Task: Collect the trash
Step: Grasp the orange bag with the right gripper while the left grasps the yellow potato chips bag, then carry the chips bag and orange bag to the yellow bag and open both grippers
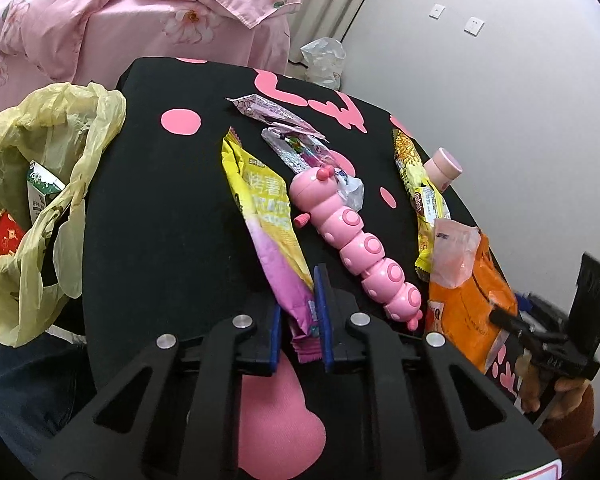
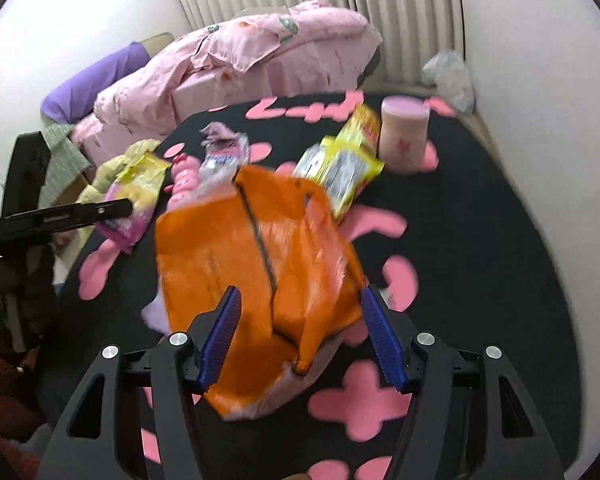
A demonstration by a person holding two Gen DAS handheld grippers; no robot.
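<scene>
My left gripper (image 1: pixel 300 312) is shut on the pink lower end of a yellow-and-pink snack wrapper (image 1: pixel 266 216) lying on the black table with pink shapes (image 1: pixel 160 208). My right gripper (image 2: pixel 304 332) is open, its blue pads on either side of an orange snack bag (image 2: pixel 256 264), not clamping it. The orange bag also shows in the left wrist view (image 1: pixel 466 312). A yellow wrapper (image 2: pixel 340 164) and a silver-pink wrapper (image 1: pixel 272 114) lie further back. A yellowish plastic trash bag (image 1: pixel 40 184) hangs open at the table's left edge with cartons inside.
A pink caterpillar toy (image 1: pixel 356 244) lies mid-table beside the held wrapper. A pink cylinder container (image 2: pixel 404 136) stands at the back right. A bed with pink bedding (image 2: pixel 228 68) lies behind the table. A clear plastic bag (image 1: pixel 324 60) sits on the floor by the wall.
</scene>
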